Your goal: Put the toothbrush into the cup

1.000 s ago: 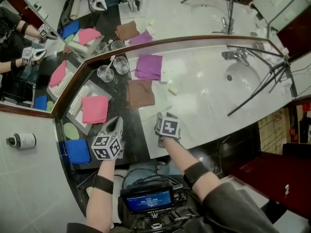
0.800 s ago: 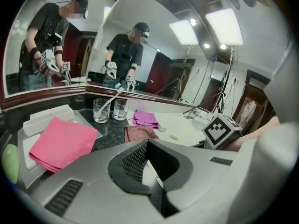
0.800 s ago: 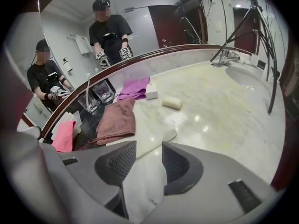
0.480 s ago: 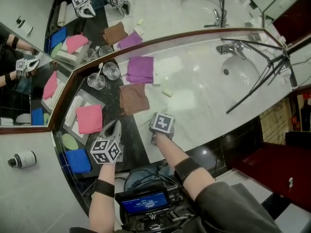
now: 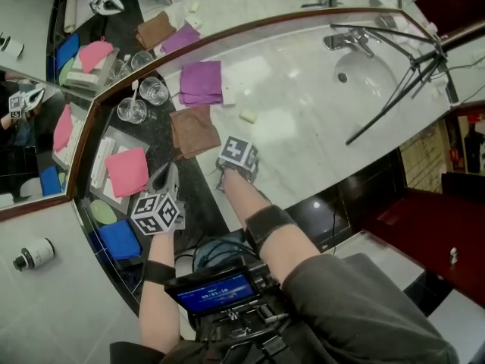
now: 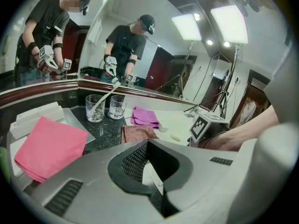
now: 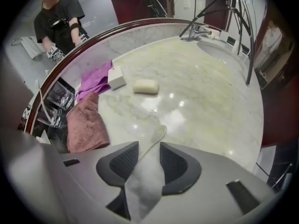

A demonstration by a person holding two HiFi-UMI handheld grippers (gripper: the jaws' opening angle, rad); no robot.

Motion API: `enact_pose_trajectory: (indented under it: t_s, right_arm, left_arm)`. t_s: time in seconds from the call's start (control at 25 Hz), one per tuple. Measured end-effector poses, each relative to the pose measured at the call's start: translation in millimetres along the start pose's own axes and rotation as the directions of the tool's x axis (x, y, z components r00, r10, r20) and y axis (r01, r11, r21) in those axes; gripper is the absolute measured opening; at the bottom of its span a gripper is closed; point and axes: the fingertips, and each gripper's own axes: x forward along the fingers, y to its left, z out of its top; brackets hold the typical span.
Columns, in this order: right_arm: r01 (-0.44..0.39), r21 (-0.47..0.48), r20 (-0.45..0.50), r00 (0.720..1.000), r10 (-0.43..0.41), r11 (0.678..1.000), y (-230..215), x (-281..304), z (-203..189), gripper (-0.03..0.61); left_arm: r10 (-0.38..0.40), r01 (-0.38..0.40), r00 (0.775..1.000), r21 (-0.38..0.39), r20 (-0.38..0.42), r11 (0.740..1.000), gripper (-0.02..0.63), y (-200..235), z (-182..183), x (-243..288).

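Note:
Two clear glass cups [image 5: 154, 91] [image 5: 131, 111] stand on the dark counter by the mirror. A white toothbrush [image 6: 105, 98] leans in the left cup [image 6: 95, 108]; the other cup [image 6: 117, 106] holds nothing. My left gripper [image 5: 168, 171] [image 6: 148, 146] is shut and holds nothing, low over the dark counter, well short of the cups. My right gripper [image 5: 231, 171] [image 7: 149, 148] points steeply down at the marble. Its jaws have just been closing and still stand open, with a white cloth [image 7: 149, 171] lying between them.
A brown cloth [image 5: 193, 130] [image 7: 86, 122], a purple cloth [image 5: 201, 82], a white box [image 7: 117, 77] and a soap bar [image 7: 145, 86] lie on the marble. A pink cloth [image 5: 126, 171] rests on a tray at left. The sink [image 5: 364, 70] and tripod legs [image 5: 394, 105] are far right.
My right gripper has rolled and sunk toward the marble beside the brown cloth. The head view has swung, so everything sits higher in the picture. My left gripper has crept slightly forward, still shut.

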Motion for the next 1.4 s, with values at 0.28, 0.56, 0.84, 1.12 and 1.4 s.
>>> enact_pose_trajectory:
  t_s: [0.28, 0.56, 0.84, 1.12, 1.4]
  right_arm:
    - [0.036, -0.051, 0.012, 0.999, -0.036, 0.998, -3, -1, -2, 0.151]
    - [0.002, -0.095, 0.029, 1.000, 0.000, 0.995, 5, 0, 3, 0.040]
    - [-0.001, -0.124, 0.041, 0.999, 0.006, 0.992, 5, 0, 7, 0.037]
    - [-0.020, -0.179, 0.094, 0.995, 0.038, 0.984, 13, -10, 22, 0.037]
    - [-0.071, -0.310, 0.195, 0.971, 0.137, 0.948, 32, -34, 49, 0.037]
  left_arm:
    - [0.011, -0.011, 1.000, 0.000, 0.001, 1.000, 0.002, 7, 2, -1]
    - [0.019, -0.020, 1.000, -0.019, -0.004, 1.000, 0.002, 13, -2, -3]
    - [0.022, -0.022, 1.000, -0.021, 0.001, 1.000, 0.002, 15, 0, -3]
    - [0.016, -0.016, 1.000, -0.021, 0.008, 1.000, 0.002, 13, 1, -1]
    - [0.007, -0.007, 1.000, -0.019, 0.017, 1.000, 0.002, 8, 2, -2]
